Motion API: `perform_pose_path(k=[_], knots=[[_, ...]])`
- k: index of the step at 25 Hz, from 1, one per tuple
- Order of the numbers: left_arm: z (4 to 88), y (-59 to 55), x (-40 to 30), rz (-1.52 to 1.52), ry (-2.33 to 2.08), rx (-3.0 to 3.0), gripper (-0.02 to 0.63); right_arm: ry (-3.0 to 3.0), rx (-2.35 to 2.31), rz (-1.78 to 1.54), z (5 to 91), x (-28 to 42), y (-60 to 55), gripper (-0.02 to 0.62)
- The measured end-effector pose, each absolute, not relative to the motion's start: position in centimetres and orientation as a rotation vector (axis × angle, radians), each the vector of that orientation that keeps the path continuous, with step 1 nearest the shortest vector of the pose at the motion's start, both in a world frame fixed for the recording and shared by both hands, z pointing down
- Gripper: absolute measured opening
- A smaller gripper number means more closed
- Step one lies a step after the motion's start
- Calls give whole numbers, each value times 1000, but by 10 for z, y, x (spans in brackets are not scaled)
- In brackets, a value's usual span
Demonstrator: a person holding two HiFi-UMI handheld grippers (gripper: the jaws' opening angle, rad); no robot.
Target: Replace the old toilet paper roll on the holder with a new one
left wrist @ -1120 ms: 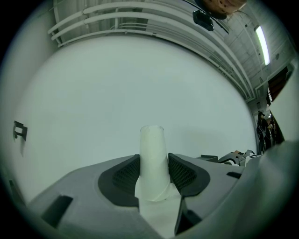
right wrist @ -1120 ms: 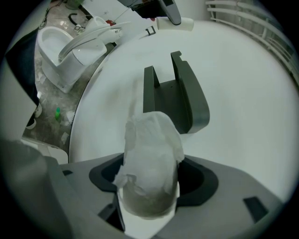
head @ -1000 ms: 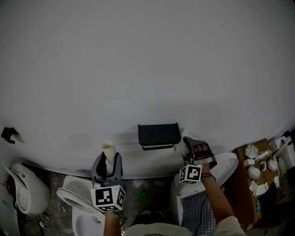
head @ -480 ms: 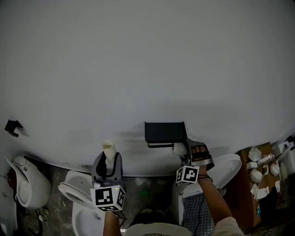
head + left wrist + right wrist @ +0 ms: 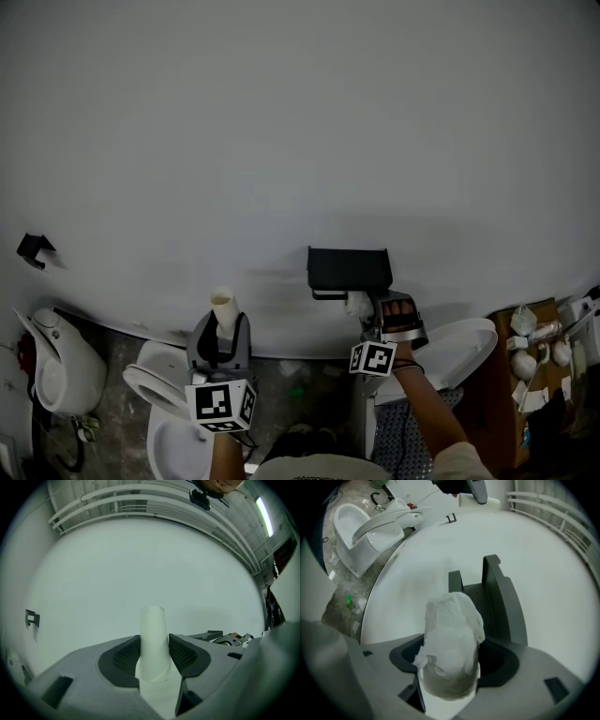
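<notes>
Head view: left gripper point(image 5: 218, 334) pinches the empty cardboard tube point(image 5: 221, 307) upright between its 2 jaws, above a toilet point(image 5: 155, 389). Right gripper point(image 5: 373, 314) clamps the new toilet paper roll point(image 5: 358, 303) just below the black wall holder point(image 5: 349, 270).

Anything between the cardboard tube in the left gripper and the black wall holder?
No. The head view shows only bare wall between the cardboard tube and the holder.
</notes>
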State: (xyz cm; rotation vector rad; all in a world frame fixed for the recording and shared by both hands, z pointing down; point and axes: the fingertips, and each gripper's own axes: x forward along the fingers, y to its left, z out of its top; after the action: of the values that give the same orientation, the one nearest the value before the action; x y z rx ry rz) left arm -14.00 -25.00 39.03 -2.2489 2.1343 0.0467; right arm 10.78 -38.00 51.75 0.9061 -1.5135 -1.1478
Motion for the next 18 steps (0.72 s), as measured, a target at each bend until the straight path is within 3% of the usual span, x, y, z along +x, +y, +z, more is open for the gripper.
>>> perform_pose_path(k=[18], knots=[[394, -244, -166, 36, 2193, -2198, 190, -1526, 981, -1197, 508, 56, -379, 310]])
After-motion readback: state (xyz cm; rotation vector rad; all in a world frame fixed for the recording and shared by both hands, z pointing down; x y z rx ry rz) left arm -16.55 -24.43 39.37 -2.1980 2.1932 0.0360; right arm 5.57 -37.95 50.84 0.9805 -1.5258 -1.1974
